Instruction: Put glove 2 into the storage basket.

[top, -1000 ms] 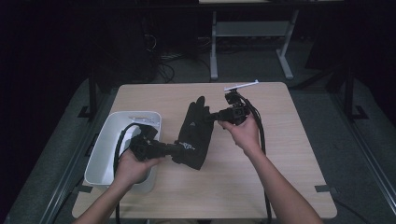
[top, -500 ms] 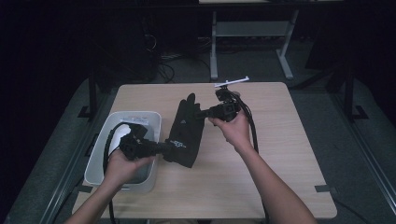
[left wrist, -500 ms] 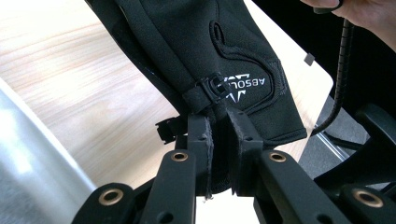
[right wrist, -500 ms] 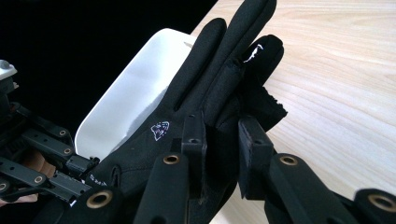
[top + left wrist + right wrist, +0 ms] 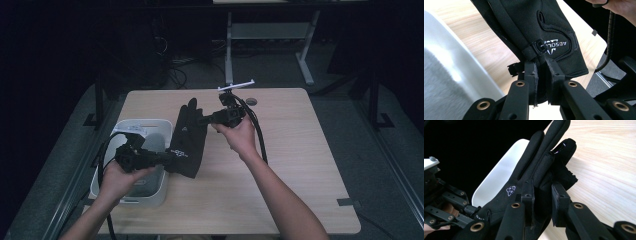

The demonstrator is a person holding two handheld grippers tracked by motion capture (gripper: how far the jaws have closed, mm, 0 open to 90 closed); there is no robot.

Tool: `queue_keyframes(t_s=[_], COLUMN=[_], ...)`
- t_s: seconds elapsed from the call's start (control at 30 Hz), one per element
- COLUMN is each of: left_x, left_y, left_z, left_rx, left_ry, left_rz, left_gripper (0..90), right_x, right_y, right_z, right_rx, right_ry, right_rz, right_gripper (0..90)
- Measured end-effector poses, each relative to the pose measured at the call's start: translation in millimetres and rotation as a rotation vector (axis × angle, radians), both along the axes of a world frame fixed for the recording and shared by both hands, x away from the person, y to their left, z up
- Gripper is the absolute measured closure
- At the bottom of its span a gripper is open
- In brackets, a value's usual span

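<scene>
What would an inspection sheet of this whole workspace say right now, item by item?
Surface: light wooden table, mostly bare.
Job's things: black glove held up between the two grippers, cuff toward the white bin at the table's left edge.
Clutter: small round grey mark near the table's far edge; nothing else seen.
Grippers: left gripper shut on the glove's cuff by the strap; right gripper shut on the glove near its fingers.
Cables: a black cable trails from the right gripper along the forearm; another loops from the left gripper.
Surroundings: dark room, grey floor, a white frame and loose cables behind the table.
</scene>
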State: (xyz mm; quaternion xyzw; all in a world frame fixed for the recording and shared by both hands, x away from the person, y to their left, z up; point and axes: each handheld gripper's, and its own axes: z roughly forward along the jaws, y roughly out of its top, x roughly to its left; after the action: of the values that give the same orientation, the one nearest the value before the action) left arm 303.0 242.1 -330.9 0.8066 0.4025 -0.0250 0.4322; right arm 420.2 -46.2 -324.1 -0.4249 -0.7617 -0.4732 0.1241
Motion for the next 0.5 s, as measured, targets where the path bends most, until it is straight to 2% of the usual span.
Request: queue_keyframes(t_s=[0.5], left_x=[-5.9], left_y=[35.9], left_z=[0.0], left_rx=[-0.004], left_ry=[-0.002], left_rz=[0.057], left_gripper=[81.2], right_x=[6.3], right_y=[39.5], right_z=[3.5], right_rx=[0.02], right_ry=[0.008], right_rz=[0.045], right_gripper=[75.3])
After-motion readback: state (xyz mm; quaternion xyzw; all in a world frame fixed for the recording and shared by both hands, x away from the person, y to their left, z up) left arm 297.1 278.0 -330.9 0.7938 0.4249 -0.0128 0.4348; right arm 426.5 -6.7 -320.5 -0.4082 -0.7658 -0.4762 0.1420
